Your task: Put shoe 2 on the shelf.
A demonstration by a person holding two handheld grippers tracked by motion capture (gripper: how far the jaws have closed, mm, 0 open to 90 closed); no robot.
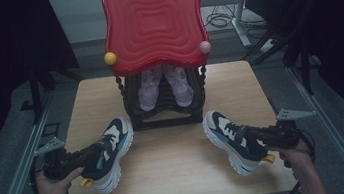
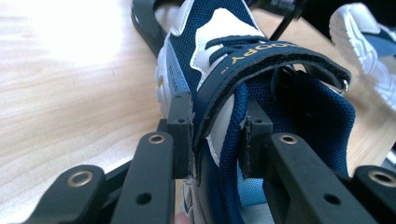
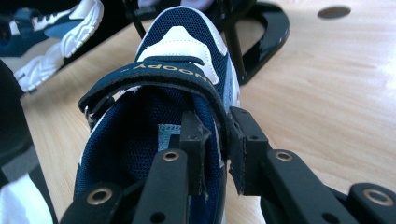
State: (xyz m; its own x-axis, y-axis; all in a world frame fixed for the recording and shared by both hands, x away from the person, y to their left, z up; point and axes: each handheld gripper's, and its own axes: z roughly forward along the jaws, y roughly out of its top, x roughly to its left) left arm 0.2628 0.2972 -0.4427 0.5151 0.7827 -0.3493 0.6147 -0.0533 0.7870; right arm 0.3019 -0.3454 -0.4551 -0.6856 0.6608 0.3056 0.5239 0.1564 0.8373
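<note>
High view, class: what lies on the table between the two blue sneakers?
Nothing: bare table separates the left sneaker from the right sneaker in the high view.

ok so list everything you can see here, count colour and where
sneakers: 2, navy, white and light blue; left sneaker at the table's near left, right sneaker at its near right
small shoes: 2, pale lilac-pink, on the rack's lower shelf
rack: 1, black, mid-table toward the far edge
tray top: 1, red and wavy, on top of the rack
knobs: 2, yellow knob at the tray's left corner, pink knob at its right
table: 1, light wood
left claw: 1, black, shut on the left sneaker's collar
right claw: 1, black, shut on the right sneaker's collar
hands: 2, left hand, right hand, near edge
</note>
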